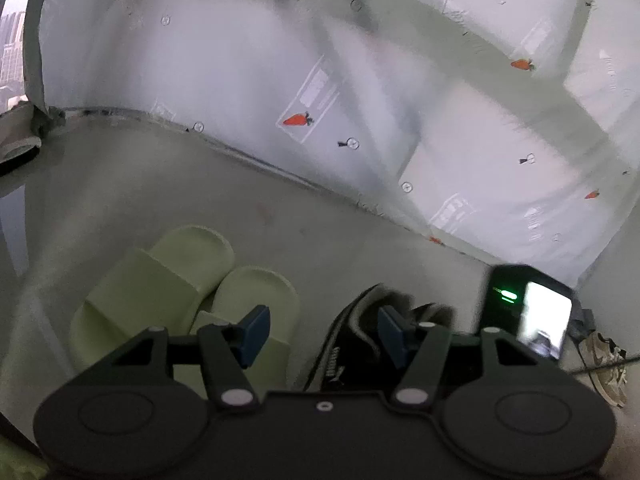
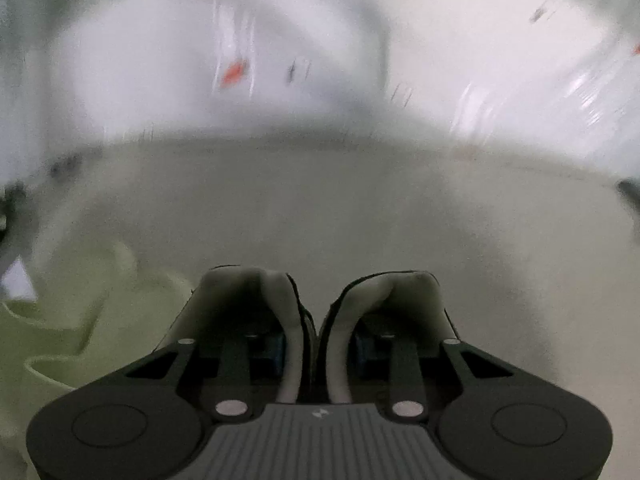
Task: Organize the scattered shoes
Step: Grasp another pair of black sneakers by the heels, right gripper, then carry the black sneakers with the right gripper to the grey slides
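Floor [image 1: 132,184] carries everything, from biggest down: two pale green slides [image 1: 168,280] lying side by side near the wall, two black sneakers [image 2: 316,312], one beige sneaker [image 1: 606,360] off right. Your right tool [image 2: 318,350] pinches the black pair's touching inner collars; probably soft, light, floppy, so grip low. Your left tool [image 1: 320,330] hangs open, empty.

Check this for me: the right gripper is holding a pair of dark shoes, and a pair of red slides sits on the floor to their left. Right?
Not quite. The slides are pale green, not red, as the left wrist view shows. The rest holds: the right gripper pinches the pair of dark shoes together, slides to their left.
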Demonstrator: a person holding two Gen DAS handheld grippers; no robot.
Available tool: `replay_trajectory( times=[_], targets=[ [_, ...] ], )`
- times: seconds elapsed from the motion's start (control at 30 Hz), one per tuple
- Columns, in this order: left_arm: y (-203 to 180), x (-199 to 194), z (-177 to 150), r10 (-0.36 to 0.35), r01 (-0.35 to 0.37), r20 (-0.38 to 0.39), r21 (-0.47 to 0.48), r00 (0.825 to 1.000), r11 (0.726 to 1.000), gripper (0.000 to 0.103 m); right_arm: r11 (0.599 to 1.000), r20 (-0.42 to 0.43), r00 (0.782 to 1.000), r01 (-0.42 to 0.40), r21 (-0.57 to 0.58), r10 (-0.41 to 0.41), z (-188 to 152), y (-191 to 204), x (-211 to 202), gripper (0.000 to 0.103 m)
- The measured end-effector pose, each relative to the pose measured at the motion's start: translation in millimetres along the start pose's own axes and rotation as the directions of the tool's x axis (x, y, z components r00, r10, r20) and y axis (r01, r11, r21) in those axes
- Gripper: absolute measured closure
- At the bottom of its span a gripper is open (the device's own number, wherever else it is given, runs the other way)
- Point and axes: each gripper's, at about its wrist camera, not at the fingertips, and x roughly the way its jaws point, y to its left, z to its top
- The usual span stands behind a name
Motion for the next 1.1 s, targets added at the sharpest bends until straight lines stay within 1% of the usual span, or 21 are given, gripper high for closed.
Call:
replay_trajectory(
  times=[0.03, 0.07, 0.13, 0.2, 0.27, 0.33, 0.4, 0.47, 0.5, 0.57, 0.6, 0.63, 0.67, 0.7, 0.8, 0.83, 0.93, 0.97, 1.0, 1.07, 1.1],
  targets=[
    [-2.5, -3.9, -1.6, -0.001, 0.001, 0.008, -0.003, 1.0, 1.0, 0.042, 1.0, 0.013, 1.0, 0.001, 0.001, -0.001, -0.6, -1.4, -3.6, 0.07],
    [-5.5, -7.4, -2.7, -0.001, 0.001, 0.015, -0.006, 1.0, 1.0, 0.042, 1.0, 0.073, 0.997, 0.008, 0.01, -0.009, -1.9, -6.7, -19.7, 0.07],
    [-10.8, -12.1, -3.2, -0.005, 0.006, 0.03, -0.008, 1.0, 1.0, 0.042, 0.999, 0.148, 0.988, 0.028, 0.034, -0.033, -2.0, -17.5, -41.4, 0.069],
    [-19.0, -18.6, -4.5, -0.012, 0.012, 0.05, -0.005, 0.999, 1.0, 0.042, 0.994, 0.236, 0.968, 0.064, 0.084, -0.082, 2.0, -36.1, -66.6, 0.069],
    [-30.2, -25.4, -6.6, -0.021, 0.021, 0.068, -0.005, 0.997, 1.0, 0.042, 0.991, 0.292, 0.949, 0.091, 0.102, -0.118, 5.6, -48.4, -80.6, 0.068],
    [-39.9, -28.9, -7.6, -0.026, 0.026, 0.076, -0.005, 0.997, 1.0, 0.042, 0.987, 0.363, 0.919, 0.121, 0.109, -0.152, 12.8, -64.4, -97.8, 0.068],
    [-51.2, -32.2, -10.0, -0.033, 0.032, 0.084, 0.006, 0.996, 0.999, 0.042, 0.985, 0.395, 0.904, 0.132, 0.113, -0.167, 15.7, -78.7, -104.0, 0.068],
    [-63.4, -35.0, -13.1, -0.037, 0.035, 0.092, 0.015, 0.995, 0.999, 0.042, 0.978, 0.451, 0.869, 0.156, 0.135, -0.201, 23.4, -108.2, -119.0, 0.068],
    [-72.8, -35.4, -15.8, -0.041, 0.04, 0.094, 0.015, 0.995, 0.999, 0.042, 0.977, 0.462, 0.862, 0.162, 0.141, -0.21, 24.7, -114.9, -122.4, 0.068],
    [-83.9, -34.4, -18.7, -0.046, 0.045, 0.097, 0.014, 0.994, 0.999, 0.042, 0.965, 0.509, 0.822, 0.189, 0.18, -0.256, 31.2, -158.2, -135.2, 0.068],
    [-94.0, -32.7, -21.7, -0.048, 0.047, 0.101, 0.015, 0.994, 0.999, 0.042, 0.96, 0.522, 0.807, 0.214, 0.179, -0.277, 32.0, -173.5, -138.8, 0.068],
    [-103.0, -31.3, -24.3, -0.05, 0.049, 0.103, 0.016, 0.993, 0.999, 0.042, 0.959, 0.526, 0.802, 0.221, 0.179, -0.283, 31.5, -179.7, -140.9, 0.068],
    [-110.1, -29.9, -26.5, -0.05, 0.049, 0.105, 0.018, 0.993, 0.999, 0.042, 0.953, 0.532, 0.79, 0.243, 0.183, -0.304, 30.3, -203.7, -145.8, 0.068],
    [-123.9, -27.1, -30.8, -0.049, 0.047, 0.108, 0.022, 0.993, 0.999, 0.042, 0.949, 0.53, 0.788, 0.252, 0.187, -0.314, 29.3, -212.5, -149.8, 0.068],
    [-163.5, -18.6, -44.7, -0.047, 0.045, 0.123, 0.022, 0.991, 0.999, 0.042, 0.933, 0.495, 0.791, 0.29, 0.213, -0.359, 22.4, -272.5, -159.4, 0.068],
    [-169.6, -17.9, -47.4, -0.046, 0.044, 0.125, 0.018, 0.991, 0.999, 0.042, 0.928, 0.486, 0.791, 0.315, 0.198, -0.372, 13.6, -300.1, -167.5, 0.068],
    [-225.1, -1.3, -63.4, -0.045, 0.045, 0.114, -0.004, 0.992, 0.999, 0.042, 0.92, 0.469, 0.794, 0.366, 0.138, -0.386, -3.9, -368.9, -180.0, 0.068],
    [-236.0, 2.2, -65.8, -0.05, 0.05, 0.113, 0.004, 0.992, 0.999, 0.042, 0.919, 0.467, 0.794, 0.375, 0.126, -0.388, -7.1, -383.1, -181.2, 0.068],
    [-262.4, 9.1, -72.0, -0.061, 0.058, 0.109, 0.025, 0.992, 0.998, 0.042, 0.915, 0.465, 0.795, 0.391, 0.101, -0.391, -13.9, -408.8, -183.8, 0.068],
    [-289.6, 13.4, -73.4, -0.064, 0.059, 0.102, 0.05, 0.993, 0.997, 0.042, 0.914, 0.461, 0.799, 0.399, 0.075, -0.387, -17.5, -434.9, -184.3, 0.068],
    [-316.8, 23.3, -78.4, -0.061, 0.054, 0.093, 0.073, 0.994, 0.996, 0.042, 0.912, 0.458, 0.802, 0.405, 0.056, -0.384, -20.6, -452.6, -186.4, 0.068]
  ],
)
